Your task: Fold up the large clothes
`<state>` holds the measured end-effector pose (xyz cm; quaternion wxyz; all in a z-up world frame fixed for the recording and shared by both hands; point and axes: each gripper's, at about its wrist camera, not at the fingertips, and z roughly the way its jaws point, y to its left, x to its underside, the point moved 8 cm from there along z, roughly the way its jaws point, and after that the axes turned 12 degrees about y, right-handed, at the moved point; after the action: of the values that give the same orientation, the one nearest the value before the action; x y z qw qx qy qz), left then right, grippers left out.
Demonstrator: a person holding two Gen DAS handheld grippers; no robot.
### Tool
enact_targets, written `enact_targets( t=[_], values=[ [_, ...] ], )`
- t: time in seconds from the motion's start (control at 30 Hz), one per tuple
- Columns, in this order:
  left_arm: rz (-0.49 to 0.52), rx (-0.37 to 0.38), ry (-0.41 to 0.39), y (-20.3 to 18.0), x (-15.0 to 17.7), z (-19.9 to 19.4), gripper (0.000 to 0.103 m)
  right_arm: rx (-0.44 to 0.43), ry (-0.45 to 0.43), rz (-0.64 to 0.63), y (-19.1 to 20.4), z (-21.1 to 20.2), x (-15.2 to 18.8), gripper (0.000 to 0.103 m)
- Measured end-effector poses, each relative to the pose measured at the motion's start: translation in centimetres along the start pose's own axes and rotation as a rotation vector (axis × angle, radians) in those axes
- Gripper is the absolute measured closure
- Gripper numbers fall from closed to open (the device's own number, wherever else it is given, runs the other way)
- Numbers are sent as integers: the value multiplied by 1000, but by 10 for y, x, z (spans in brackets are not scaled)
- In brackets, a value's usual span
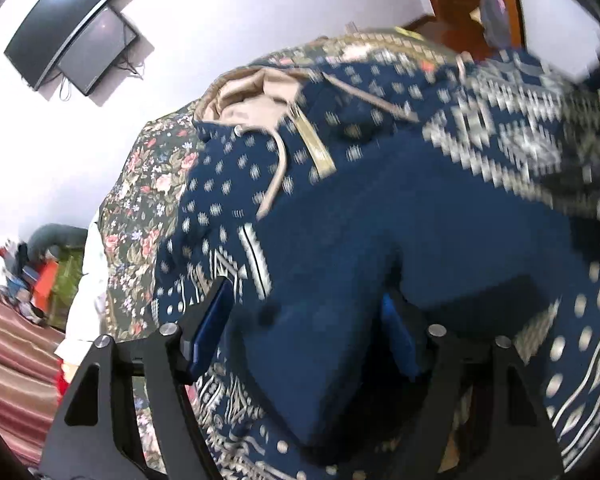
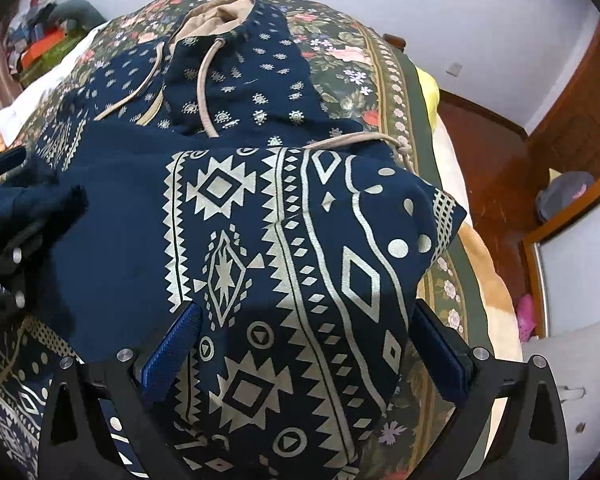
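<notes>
hoodie (image 2: 236,216) | dark blue with pale zigzag, diamond and dot shapes, tan inside the hood, tan strings | partly folded, one patterned part laid over the front | on the flowery bed cover

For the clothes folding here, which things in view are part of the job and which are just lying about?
Part of the job:
navy patterned hoodie
left gripper
right gripper
floral bedspread, the folding surface

Just lying about:
wall-mounted screens
white cloth at the bed's edge
pile of clutter beyond it
</notes>
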<state>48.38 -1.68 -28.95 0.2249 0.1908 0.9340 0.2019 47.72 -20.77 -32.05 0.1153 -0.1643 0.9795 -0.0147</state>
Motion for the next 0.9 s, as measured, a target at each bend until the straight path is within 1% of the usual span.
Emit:
enact_targets(
  t=[0.03,0.1,0.13,0.17,0.2,0.27,0.3,0.33,0.43,0.57,0.6,0.63,0.7,0.77,0.8,0.83,0.87,0.9],
  values=[
    [-30,-11,-10,10,-7,-1,52,2,1,-4,0,0,0,2],
    [-118,0,5,35,-14,2,54,12,-1,-14,0,0,-1,2],
    [-159,19,14,47,-14,5,54,15,-3,-21,0,1,-1,2],
    [-243,55,34,73,-11,11,54,14,-4,-23,1,1,-1,2],
    [-286,69,47,87,-7,16,54,9,-4,-21,0,1,-1,1],
    [-393,96,91,131,10,30,54,7,-6,-21,1,1,0,1],
    [-428,100,109,147,21,36,54,8,-8,-23,0,1,-1,0],
    [-473,103,140,169,38,45,54,9,-9,-23,0,1,0,0],
    [-560,134,207,205,81,60,54,8,-10,-22,0,1,0,0],
    [-593,124,265,219,128,68,54,12,-2,-14,0,1,-1,0],
    [-595,134,266,217,132,67,54,9,3,-6,-1,0,-2,0],
    [-595,159,263,213,136,64,54,6,7,0,-1,-1,-2,0],
    [-580,260,236,197,133,57,53,-2,5,16,-2,-7,-5,1],
    [-546,354,208,180,123,49,43,-13,-19,29,-2,-18,-10,1],
    [-536,394,193,171,117,45,33,-20,-26,33,-2,-22,-12,1],
    [-527,439,172,160,109,43,28,-27,-30,35,-1,-26,-13,1],
    [-520,473,156,149,101,43,28,-28,-30,34,0,-28,-14,1],
    [-510,500,157,138,96,44,28,-24,-25,29,1,-29,-14,1]
  ],
)
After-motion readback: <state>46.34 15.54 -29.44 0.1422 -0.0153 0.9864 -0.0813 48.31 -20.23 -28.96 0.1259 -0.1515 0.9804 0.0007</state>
